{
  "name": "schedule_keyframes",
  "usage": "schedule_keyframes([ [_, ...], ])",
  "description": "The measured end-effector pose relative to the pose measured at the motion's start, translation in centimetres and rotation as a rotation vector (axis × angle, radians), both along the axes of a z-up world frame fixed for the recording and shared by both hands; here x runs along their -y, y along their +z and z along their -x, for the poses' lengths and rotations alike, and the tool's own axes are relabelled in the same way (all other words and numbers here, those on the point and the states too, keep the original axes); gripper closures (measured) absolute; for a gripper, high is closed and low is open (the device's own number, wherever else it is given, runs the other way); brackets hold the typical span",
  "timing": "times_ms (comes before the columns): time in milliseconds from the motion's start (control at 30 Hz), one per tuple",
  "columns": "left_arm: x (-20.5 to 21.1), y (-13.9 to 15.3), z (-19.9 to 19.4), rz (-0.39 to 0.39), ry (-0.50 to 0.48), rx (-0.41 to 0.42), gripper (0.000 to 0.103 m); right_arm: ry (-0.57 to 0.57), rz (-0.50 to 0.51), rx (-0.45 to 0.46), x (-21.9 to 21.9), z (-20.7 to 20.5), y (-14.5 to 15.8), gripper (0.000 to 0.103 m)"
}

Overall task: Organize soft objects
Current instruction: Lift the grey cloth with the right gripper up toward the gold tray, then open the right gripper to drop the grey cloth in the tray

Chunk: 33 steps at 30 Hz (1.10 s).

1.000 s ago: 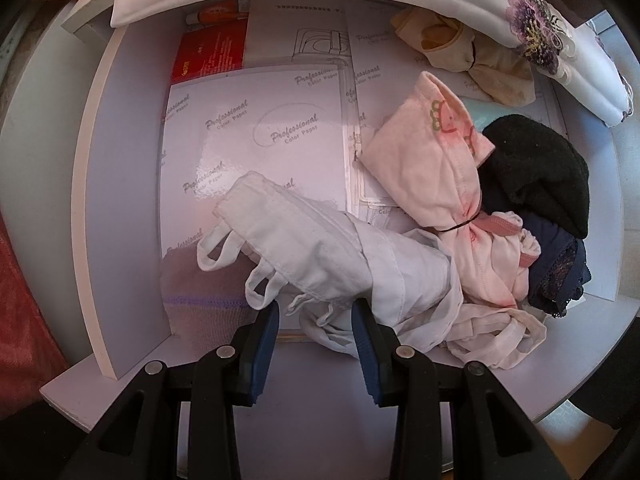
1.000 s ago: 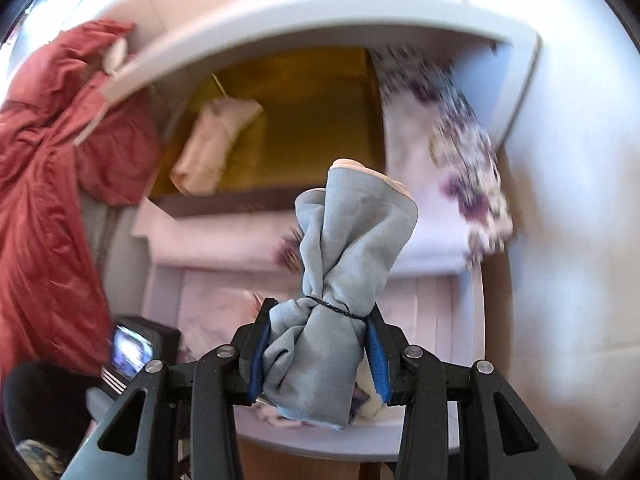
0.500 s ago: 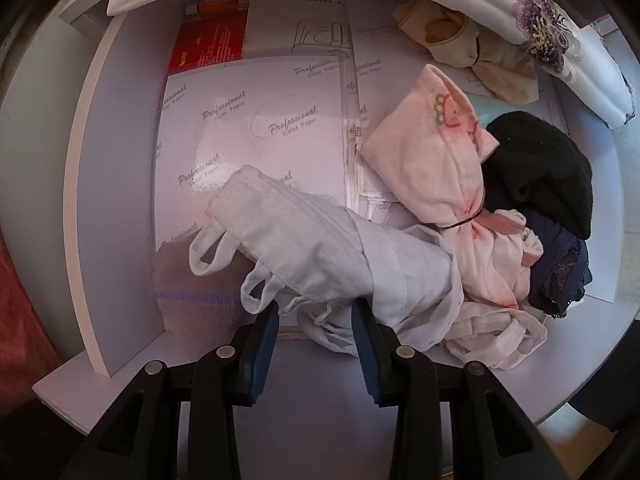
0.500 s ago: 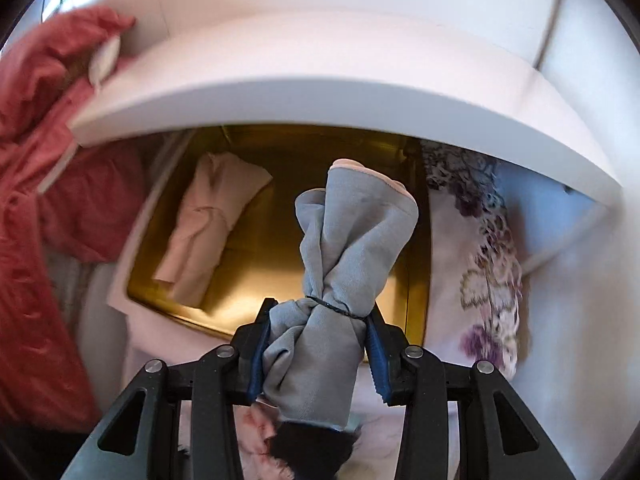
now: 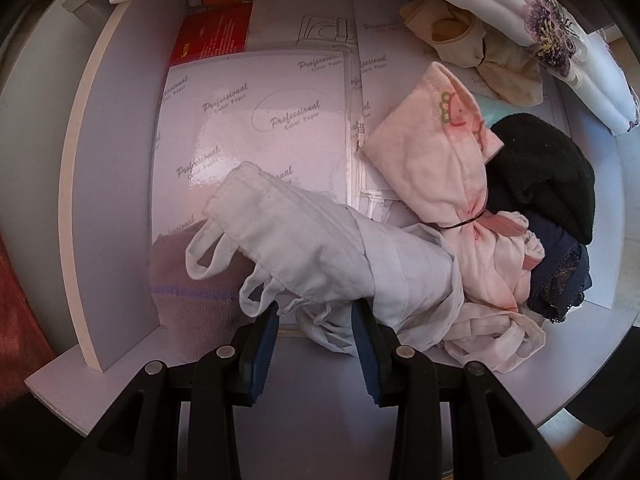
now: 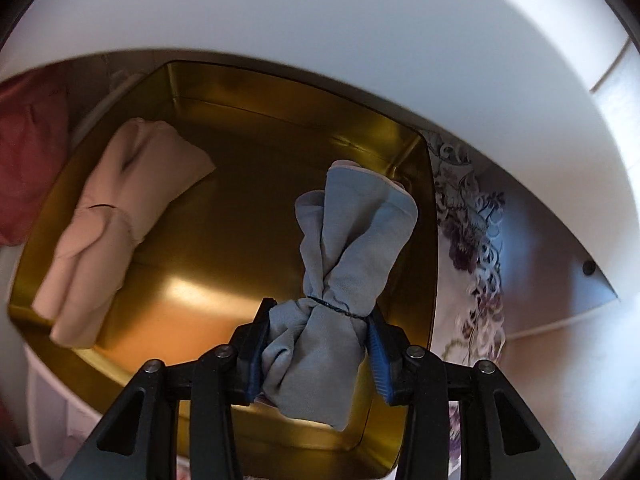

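Observation:
In the right wrist view my right gripper [image 6: 320,328] is shut on a grey cloth bundle [image 6: 352,240] tied with a dark band, held over the right side of a gold tin [image 6: 248,208]. A pale pink tied bundle [image 6: 112,216] lies in the tin's left part. In the left wrist view my left gripper [image 5: 316,320] points down, open, just over the straps of a white garment [image 5: 320,248] on a shelf. Beside it lie a pink tied bundle [image 5: 440,168], a black cloth [image 5: 548,176], a navy lace piece [image 5: 560,280] and a beige tied bundle [image 5: 472,52].
Packs of colour paper [image 5: 256,120] and a red booklet [image 5: 212,36] cover the shelf floor; a mauve cloth [image 5: 188,280] lies at its left front. A white shelf board [image 6: 320,20] overhangs the tin. Floral fabric [image 6: 472,240] lies right of the tin, red cloth [image 6: 28,152] to its left.
My right gripper has carried the grey bundle forward and down under the white board, close over the gold tin. The left gripper and the pile have not moved.

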<state>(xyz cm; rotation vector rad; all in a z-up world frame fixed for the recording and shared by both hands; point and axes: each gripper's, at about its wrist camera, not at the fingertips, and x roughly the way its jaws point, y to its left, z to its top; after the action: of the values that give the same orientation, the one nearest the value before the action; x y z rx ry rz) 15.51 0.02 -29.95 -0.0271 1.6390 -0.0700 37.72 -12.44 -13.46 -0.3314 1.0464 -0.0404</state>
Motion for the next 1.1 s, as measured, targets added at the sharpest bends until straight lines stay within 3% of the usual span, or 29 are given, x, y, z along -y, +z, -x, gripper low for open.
schedule_keyframes([
  [267, 0.1, -0.1, 0.0, 0.0, 0.003, 0.0, 0.066, 0.005, 0.11, 0.01, 0.4, -0.8, -1.9, 0.055],
  [400, 0.1, -0.1, 0.0, -0.002, 0.001, 0.001, 0.066, 0.009, 0.132, 0.034, 0.5, -0.5, -1.6, 0.043],
  [533, 0.4, -0.1, 0.1, -0.009, -0.003, 0.004, 0.066, 0.022, 0.12, 0.053, 0.6, 0.5, -0.8, 0.034],
  [600, 0.5, -0.1, 0.2, -0.01, -0.005, 0.006, 0.066, 0.03, 0.114, 0.02, 0.7, 1.1, -0.4, 0.031],
  [1100, 1.6, 0.0, 0.3, -0.027, -0.033, 0.021, 0.065, 0.019, 0.01, 0.059, 2.3, 7.3, 3.2, 0.027],
])
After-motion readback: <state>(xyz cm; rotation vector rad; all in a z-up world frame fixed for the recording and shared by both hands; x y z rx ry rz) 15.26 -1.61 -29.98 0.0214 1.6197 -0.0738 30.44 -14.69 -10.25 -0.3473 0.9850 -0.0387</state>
